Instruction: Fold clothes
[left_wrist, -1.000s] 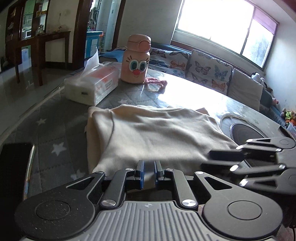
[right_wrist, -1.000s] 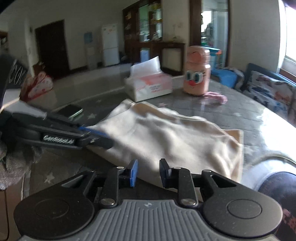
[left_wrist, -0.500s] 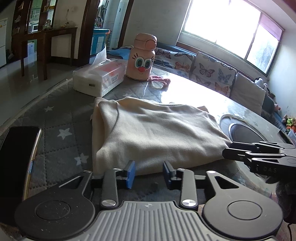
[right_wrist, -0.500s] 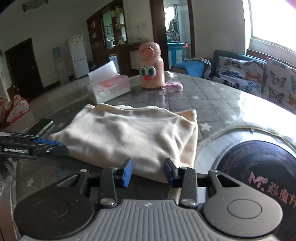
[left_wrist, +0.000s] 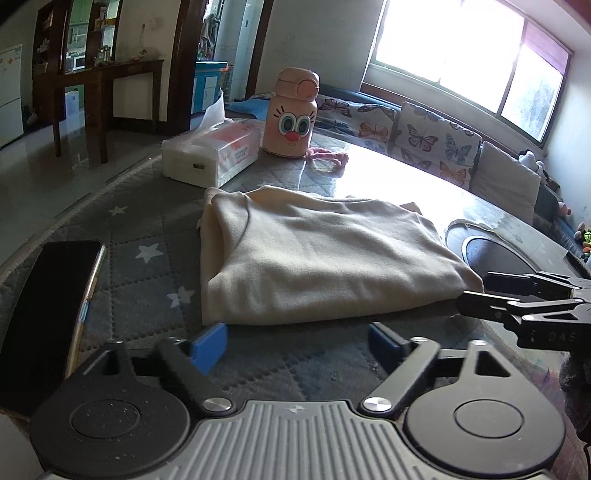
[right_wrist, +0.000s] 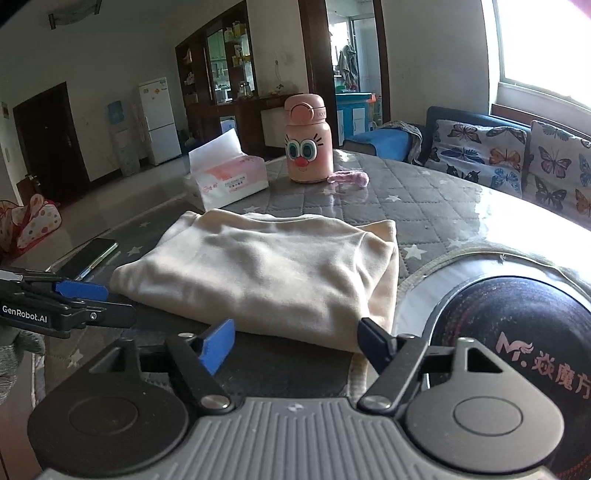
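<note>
Left gripper (left_wrist: 297, 341): jaws spreading wide, nothing between them, blue pads bare. Folded cream garment (left_wrist: 317, 258) lies flat just ahead of its fingertips, near edge close to the pads, not touching. Right gripper (right_wrist: 299, 341): jaws also opening, empty; garment's near corner just beyond its right finger, contact unclear. Phone (left_wrist: 44, 306) left of left jaws. Tissue box (right_wrist: 229, 177) and pink bottle (right_wrist: 308, 144) far beyond garment. Dark round hob (right_wrist: 517, 332) right of right jaws.
</note>
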